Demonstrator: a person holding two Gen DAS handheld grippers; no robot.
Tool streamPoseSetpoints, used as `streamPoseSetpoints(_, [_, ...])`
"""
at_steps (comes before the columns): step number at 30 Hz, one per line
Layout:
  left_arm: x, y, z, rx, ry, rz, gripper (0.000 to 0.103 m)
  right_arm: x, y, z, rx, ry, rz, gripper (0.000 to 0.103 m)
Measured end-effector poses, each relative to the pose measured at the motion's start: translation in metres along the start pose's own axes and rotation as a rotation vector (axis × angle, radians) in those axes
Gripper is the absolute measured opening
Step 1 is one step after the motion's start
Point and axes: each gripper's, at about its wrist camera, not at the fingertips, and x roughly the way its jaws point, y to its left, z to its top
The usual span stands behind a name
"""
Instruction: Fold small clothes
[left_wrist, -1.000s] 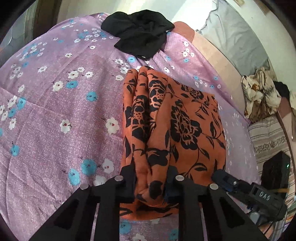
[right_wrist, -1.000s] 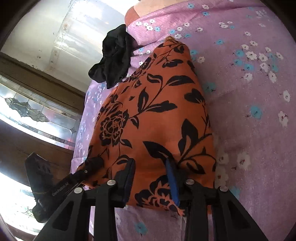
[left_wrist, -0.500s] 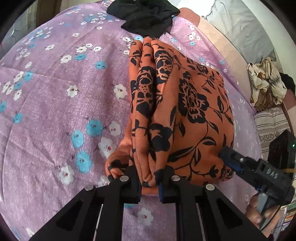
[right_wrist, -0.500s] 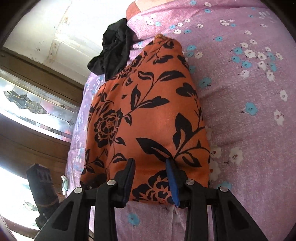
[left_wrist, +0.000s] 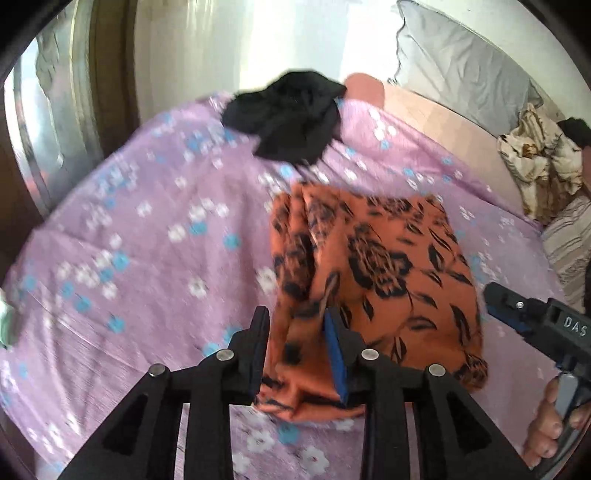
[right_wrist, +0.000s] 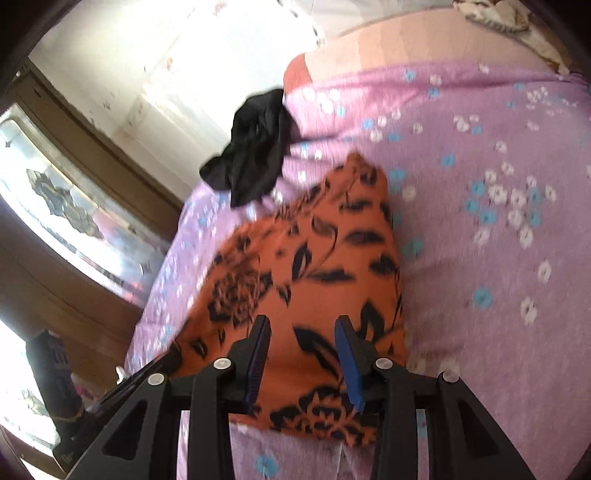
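orange floral garment (left_wrist: 373, 273): folded into a compact stack, black flower and leaf print, lying flat on the bedspread toward its near edge; bunched folds along its left side in the left wrist view, smooth top layer elsewhere.
left gripper (left_wrist: 295, 332): above the near left corner of the garment, jaws parted and just been opening; cloth seen in the gap between them, pads not pressing on it, nothing held.
right gripper (right_wrist: 301, 343): over the near edge of the garment, jaws apart with a clear gap; fabric seen between and below them, pads not pinching it.
hand (left_wrist: 550, 417): fingers on the handle of the right gripper, at the right edge of the left wrist view.
black garment (left_wrist: 288, 114): crumpled heap at the far edge of the bedspread, apart from the orange stack.
bedspread (left_wrist: 147, 229): purple, white and blue flowers, carrying both garments.
cream patterned cloth (left_wrist: 535, 162): bundled beyond the right edge of the bedspread.
grey pillow (left_wrist: 465, 77): against the wall at far right.
image quality: both views motion-blurred.
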Motion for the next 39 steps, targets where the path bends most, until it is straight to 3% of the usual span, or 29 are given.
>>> streamPoseSetpoints(3, [-0.002,-0.004,0.006,0.025,-0.041,0.049,0.031,0.011,-0.006,0.002,0.031,0.015,-0.016,0.041])
streamPoseSetpoints(7, [0.005,-0.009,0.008,0.047,-0.038,0.081,0.031,0.037,-0.018,-0.001,0.061,0.097,-0.047,0.041])
streamPoseSetpoints(12, [0.009,-0.013,0.012,0.06,-0.053,0.107,0.031,0.038,-0.014,-0.002,0.022,0.1,-0.058,0.042])
streamPoseSetpoints(36, [0.028,-0.039,0.021,0.076,-0.055,0.159,0.038,0.035,-0.025,0.0,0.065,0.109,0.005,0.042])
streamPoseSetpoints(39, [0.038,-0.036,0.022,0.07,-0.037,0.191,0.05,0.035,-0.026,-0.001,0.066,0.106,0.008,0.042])
